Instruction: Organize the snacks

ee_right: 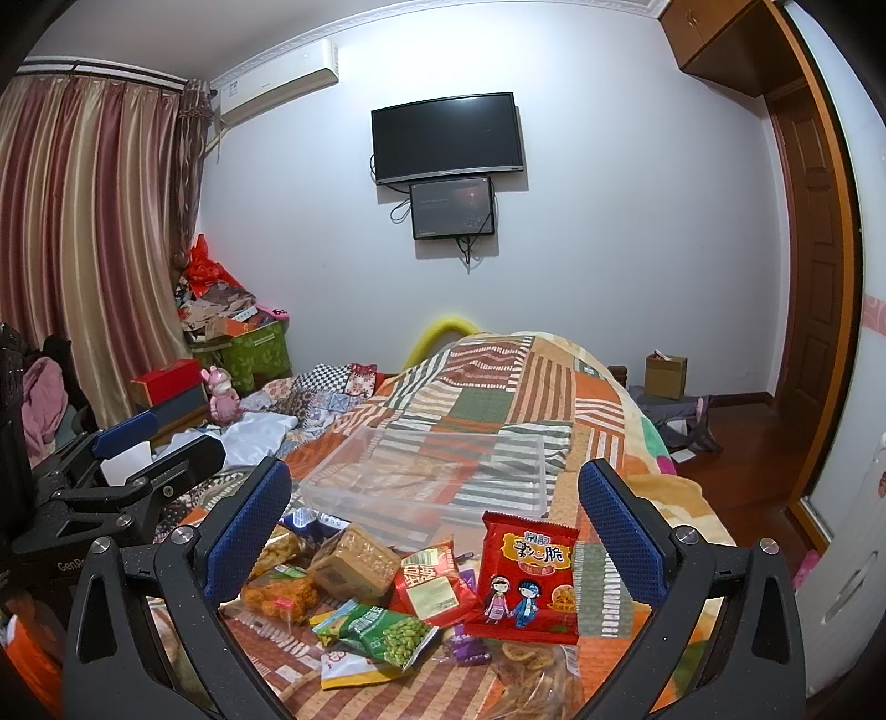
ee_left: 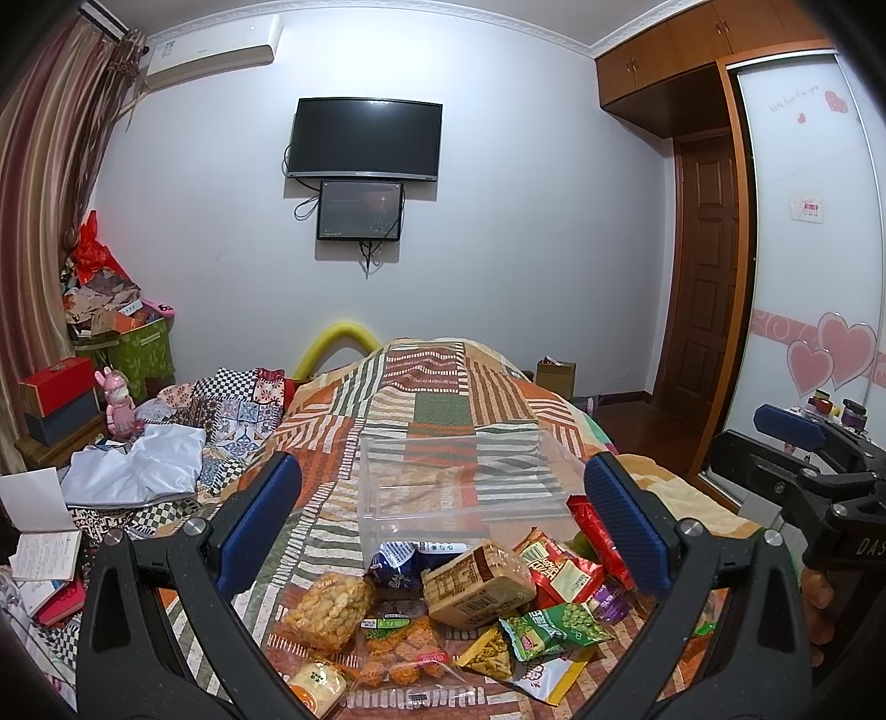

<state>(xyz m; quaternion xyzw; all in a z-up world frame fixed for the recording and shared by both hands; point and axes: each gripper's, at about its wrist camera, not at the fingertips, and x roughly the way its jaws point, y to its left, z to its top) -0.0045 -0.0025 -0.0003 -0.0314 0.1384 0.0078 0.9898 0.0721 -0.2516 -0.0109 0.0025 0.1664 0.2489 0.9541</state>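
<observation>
Both sets of jaws spread wide, empty: left gripper [ee_left: 443, 498] and right gripper [ee_right: 434, 501] above a heap of snack packets [ee_left: 470, 603] on the patchwork bedspread [ee_left: 437, 382]. One clear plastic bin [ee_right: 437, 471] just beyond, empty, open quilt behind it. Roughly a dozen packets, overlapping; exact count unclear, nearest ones cut off.

Pale wall [ee_left: 526, 221] carries a dark television [ee_left: 365, 138], with a smaller screen [ee_left: 360, 210] directly beneath it and an air conditioner [ee_left: 216, 50] up to its left. Striped curtains [ee_right: 83, 249] hang further left. Right of the television: brown door [ee_left: 703, 266], wooden overhead cabinets [ee_left: 664, 55]. Patchwork-covered bed [ee_left: 443, 399] below.
</observation>
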